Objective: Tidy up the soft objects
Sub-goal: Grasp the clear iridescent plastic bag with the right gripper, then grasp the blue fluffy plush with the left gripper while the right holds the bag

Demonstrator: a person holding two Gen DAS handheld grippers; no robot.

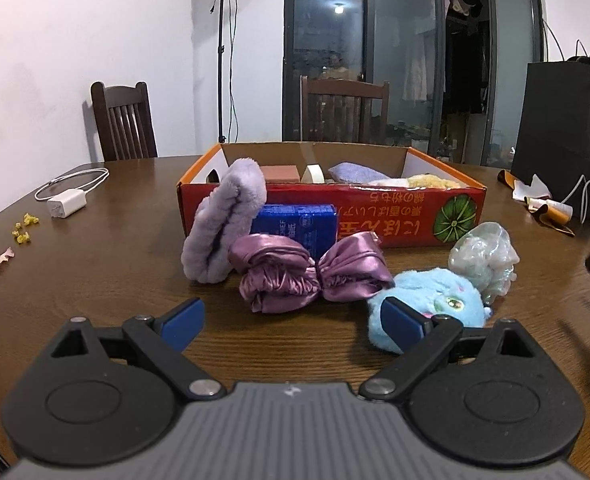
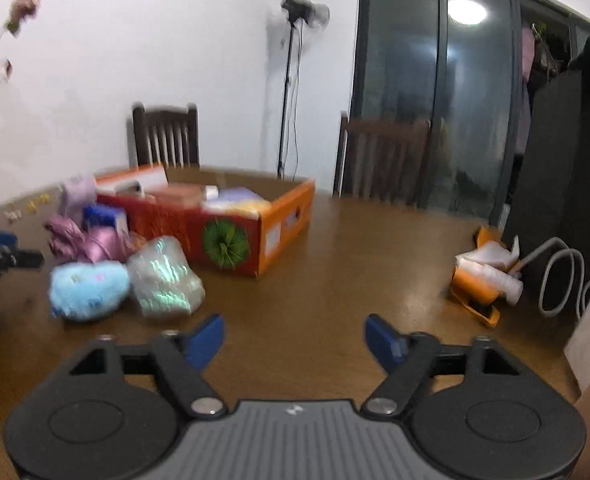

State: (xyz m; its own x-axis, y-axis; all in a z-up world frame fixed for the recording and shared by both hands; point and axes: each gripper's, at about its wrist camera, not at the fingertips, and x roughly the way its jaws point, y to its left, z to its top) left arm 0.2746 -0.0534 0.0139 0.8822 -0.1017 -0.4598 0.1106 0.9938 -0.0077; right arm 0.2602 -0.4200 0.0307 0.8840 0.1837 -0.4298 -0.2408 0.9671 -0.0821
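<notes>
Hovering wide and empty, your left tongs (image 1: 293,320) face the satin bow (image 1: 311,270) before the red box (image 1: 335,210); your right tongs (image 2: 295,338) gape too, right of it.

A cardboard box (image 1: 331,216) sits on the table (image 1: 95,272), with two chairs (image 1: 123,120) behind the table's far edge and a lamp stand (image 1: 221,60) between them. Inside the box lie several small items, among them a roll of tape (image 1: 312,173). In front of the box a fluffy headband (image 1: 225,224) leans against a tissue pack (image 1: 295,222). A satin bow (image 1: 311,272) lies before the pack, a plush toy (image 1: 427,308) to its right, and a plastic bag (image 1: 485,256) behind the toy. A charger (image 1: 67,204) lies far left.
</notes>
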